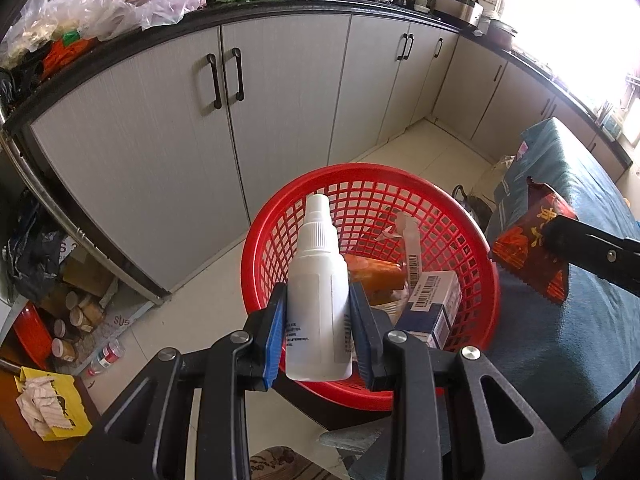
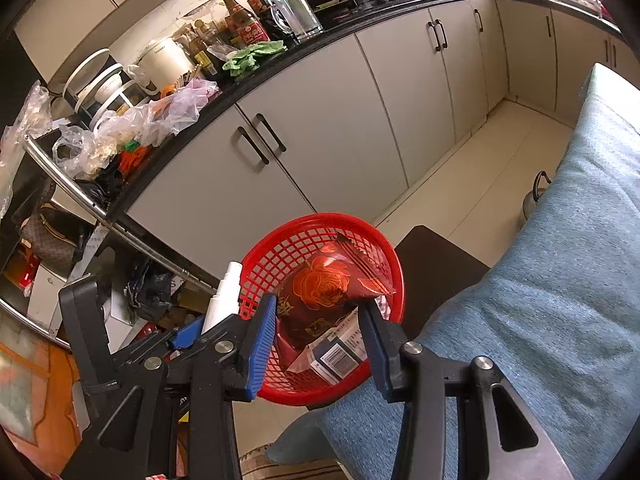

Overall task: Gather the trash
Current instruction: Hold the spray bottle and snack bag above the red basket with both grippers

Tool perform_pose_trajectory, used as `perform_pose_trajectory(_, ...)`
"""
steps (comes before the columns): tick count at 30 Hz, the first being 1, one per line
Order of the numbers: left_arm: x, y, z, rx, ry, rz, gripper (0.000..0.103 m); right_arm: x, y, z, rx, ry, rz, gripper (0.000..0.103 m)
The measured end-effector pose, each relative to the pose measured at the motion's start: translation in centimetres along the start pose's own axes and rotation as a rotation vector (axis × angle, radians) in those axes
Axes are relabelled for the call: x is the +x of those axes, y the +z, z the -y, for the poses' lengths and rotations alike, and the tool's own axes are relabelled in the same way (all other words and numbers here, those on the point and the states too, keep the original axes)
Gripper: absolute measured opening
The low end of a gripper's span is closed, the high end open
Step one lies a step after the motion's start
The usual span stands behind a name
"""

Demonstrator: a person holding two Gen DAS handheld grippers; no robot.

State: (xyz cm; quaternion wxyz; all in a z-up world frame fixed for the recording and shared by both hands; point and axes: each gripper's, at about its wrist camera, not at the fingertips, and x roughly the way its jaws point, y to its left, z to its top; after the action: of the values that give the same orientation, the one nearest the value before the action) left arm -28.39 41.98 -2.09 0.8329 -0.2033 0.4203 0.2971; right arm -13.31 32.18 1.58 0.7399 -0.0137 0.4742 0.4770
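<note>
Left gripper (image 1: 318, 320) tilts downward with blue pads clamped on a white spray bottle (image 1: 318, 280); right gripper (image 2: 318, 320) pinches a red snack packet (image 2: 320, 300).

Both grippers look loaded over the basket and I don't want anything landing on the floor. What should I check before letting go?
1. Left gripper clamped on white spray bottle: ok.
2. Right gripper clamped on red snack packet: ok.
3. Bottle above red basket: ok, near its front rim.
4. Packet over the basket: ok in the right wrist view.
5. Room among the blue box and orange wrapper: ok.
6. Basket's footing: cannot tell.
</note>
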Motion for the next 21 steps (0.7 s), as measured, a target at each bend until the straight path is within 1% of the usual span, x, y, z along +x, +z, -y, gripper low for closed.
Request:
perform_pose_trajectory(7,-0.1,0.2,-0.2,-0.01,-0.02,-0.004,0.029,0.6,0.3,0.2,-0.003,-0.004,-0.005,0.045)
perform_pose_trajectory(11,-0.7,0.5,-0.3,-0.016,-0.033,0.011,0.029,0.7,0.4,0.4,0.011,0.004,-0.004,0.045)
perform_pose_trajectory(15,-2.2,1.0,-0.5,-0.025,-0.088,0.05,0.029,0.2,0.4,0.6,0.02,0.018,0.013,0.045)
perform_pose_trajectory(21,-4.8,1.5,-0.4,-0.023,-0.189,0.124,0.029,-0.8,0.1,0.9,0.025,0.007,0.041,0.045)
